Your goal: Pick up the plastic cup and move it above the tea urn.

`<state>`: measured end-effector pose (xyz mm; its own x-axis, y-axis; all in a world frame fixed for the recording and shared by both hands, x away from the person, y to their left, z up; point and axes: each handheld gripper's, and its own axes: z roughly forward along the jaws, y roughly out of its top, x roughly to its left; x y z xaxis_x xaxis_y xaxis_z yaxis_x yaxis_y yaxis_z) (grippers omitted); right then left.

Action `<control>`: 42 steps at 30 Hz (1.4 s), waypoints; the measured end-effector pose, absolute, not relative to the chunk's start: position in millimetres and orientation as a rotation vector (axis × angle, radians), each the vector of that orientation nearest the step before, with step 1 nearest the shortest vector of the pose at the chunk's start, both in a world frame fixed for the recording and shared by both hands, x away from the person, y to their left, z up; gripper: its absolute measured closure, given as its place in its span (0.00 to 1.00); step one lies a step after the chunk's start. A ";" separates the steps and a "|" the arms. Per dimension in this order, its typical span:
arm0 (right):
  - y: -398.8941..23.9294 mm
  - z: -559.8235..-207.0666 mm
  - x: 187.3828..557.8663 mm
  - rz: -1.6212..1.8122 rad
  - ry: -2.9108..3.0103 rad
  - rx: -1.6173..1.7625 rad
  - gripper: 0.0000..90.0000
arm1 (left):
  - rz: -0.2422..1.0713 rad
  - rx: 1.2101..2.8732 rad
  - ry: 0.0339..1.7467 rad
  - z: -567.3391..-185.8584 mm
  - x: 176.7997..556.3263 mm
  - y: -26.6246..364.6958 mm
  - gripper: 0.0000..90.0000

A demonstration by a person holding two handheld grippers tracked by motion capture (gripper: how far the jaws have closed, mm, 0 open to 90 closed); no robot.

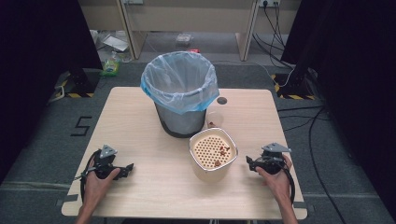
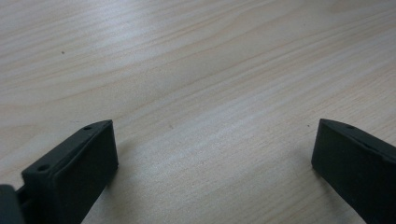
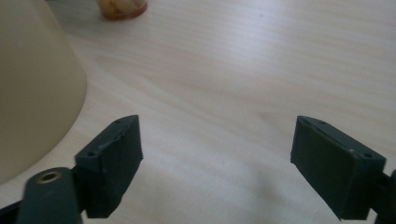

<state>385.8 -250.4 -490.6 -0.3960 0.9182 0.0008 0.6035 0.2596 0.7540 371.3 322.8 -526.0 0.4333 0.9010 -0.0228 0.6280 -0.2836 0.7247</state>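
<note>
From the high view, my left gripper (image 1: 125, 169) and right gripper (image 1: 250, 163) both rest on the worktop (image 1: 140, 121), released and holding nothing. The cream strainer tub (image 1: 213, 156) with scraps sits just left of my right one, in front of the lined bin (image 1: 180, 93). I reckon I should grab it by the rim and keep it level.

Left gripper view: just bare wood between spread fingers (image 2: 77, 172).

Right gripper view: tub wall (image 3: 32, 84) close by, plus a little cup (image 3: 122, 8) behind.
</note>
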 end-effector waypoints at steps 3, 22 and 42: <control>-250.9 -477.2 395.8 0.970 2.088 1.377 0.25 | 0.523 2.019 1.283 -526.0 371.3 322.8 0.00; -210.3 -414.2 473.5 1.076 2.096 1.351 0.43 | 0.523 2.018 1.283 -526.0 371.3 322.7 0.00; -145.9 -414.9 530.4 0.945 2.323 1.243 0.64 | 0.523 2.018 1.283 -526.0 371.3 322.8 0.00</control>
